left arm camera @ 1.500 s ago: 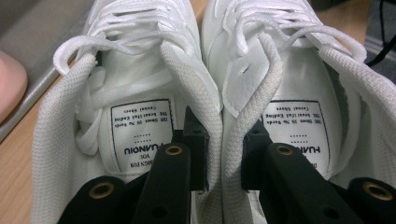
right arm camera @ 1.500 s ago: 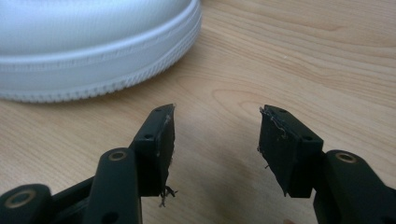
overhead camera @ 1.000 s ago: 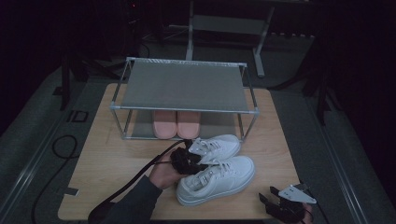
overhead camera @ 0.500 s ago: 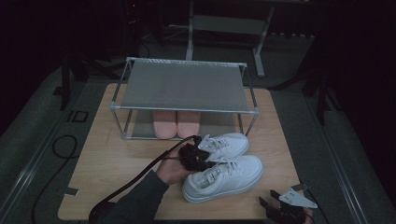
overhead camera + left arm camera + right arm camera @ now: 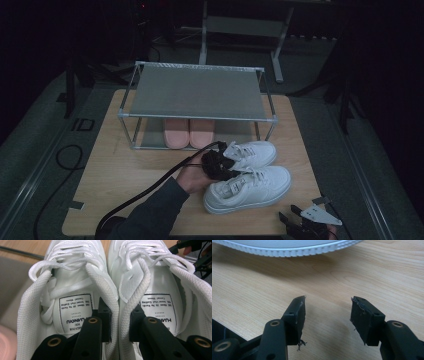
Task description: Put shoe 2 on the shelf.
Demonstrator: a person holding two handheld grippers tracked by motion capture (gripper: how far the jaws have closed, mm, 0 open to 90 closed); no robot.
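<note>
the left gripper point(image 5: 119, 322) has its fingers point(image 5: 105, 320) clamped on the two inner collars of the sneakers point(image 5: 247, 172), one finger down inside each shoe, pinching both walls together so the pair hangs as one. in the high view that gripper point(image 5: 218, 164) sits at the heel ends, with the hand point(image 5: 192, 172) just behind it and the cable trailing toward the bench's near edge. the pair lies right of the bench's middle, toes toward the right edge, just in front of the rack point(image 5: 196, 92), whether lifted or touching the wood i cannot tell. pink slippers point(image 5: 189, 132) already occupy the rack's lower level.

the right gripper point(image 5: 327, 317) hovers over bare bench point(image 5: 362, 270) with its fingers apart and nothing between them; from above it point(image 5: 306, 226) waits at the near right corner.

risks, as i judge them: the grip is on soft knit collars only, so the far heavier toes could sag and one shoe could slide out, most likely if the hand tips or swings fast. the loose laces could snag on the rack's front post. going for the lower level, the toes could strike the top shelf's edge or shove the slippers; on the top, a shoe set too near the rim could tip off.
</note>
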